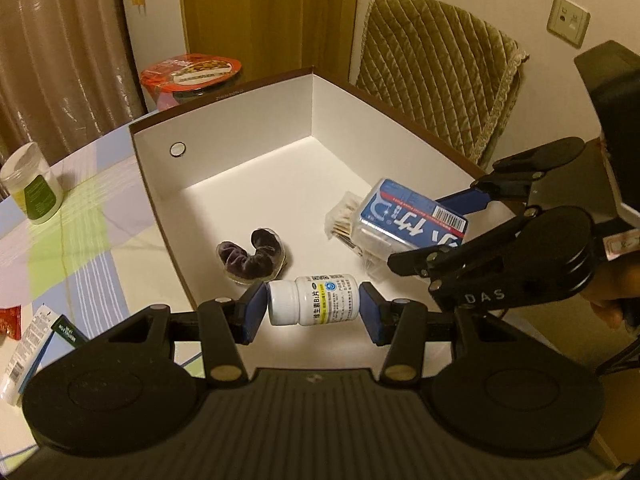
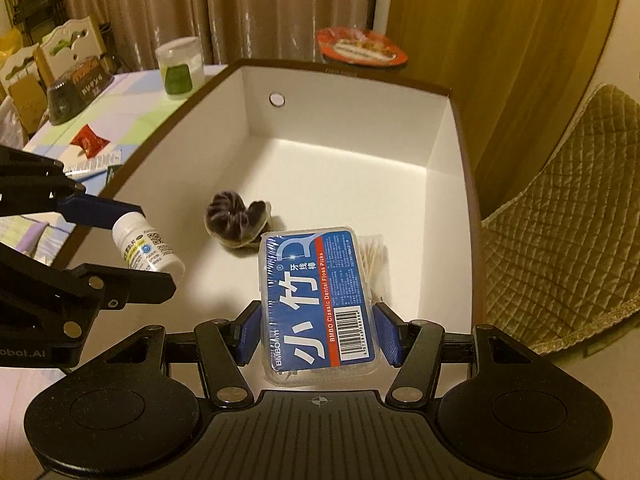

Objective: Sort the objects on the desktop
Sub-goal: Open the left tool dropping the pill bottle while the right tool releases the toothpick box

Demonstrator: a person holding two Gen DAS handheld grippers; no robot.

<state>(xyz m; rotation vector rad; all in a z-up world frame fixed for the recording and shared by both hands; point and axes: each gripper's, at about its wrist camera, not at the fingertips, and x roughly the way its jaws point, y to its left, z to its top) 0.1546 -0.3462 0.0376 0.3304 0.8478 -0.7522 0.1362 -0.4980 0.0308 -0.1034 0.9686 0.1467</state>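
Observation:
My left gripper (image 1: 313, 309) is shut on a white pill bottle (image 1: 316, 299), held sideways over the near end of a white box (image 1: 248, 136) with a brown rim. My right gripper (image 2: 318, 330) is shut on a blue floss pick box (image 2: 318, 300), held over the same box (image 2: 344, 96) at its near right. On the box floor lie a dark scrunchie (image 1: 251, 255) and a packet of cotton swabs (image 1: 343, 216). The bottle (image 2: 146, 250) and scrunchie (image 2: 236, 220) also show in the right wrist view.
On the checked tablecloth left of the box stand a clear jar (image 1: 32, 182), a white tube (image 1: 30, 350) and a red packet (image 2: 89, 140). An instant noodle bowl (image 1: 192, 74) sits behind the box. A padded chair (image 1: 436, 72) stands to the right.

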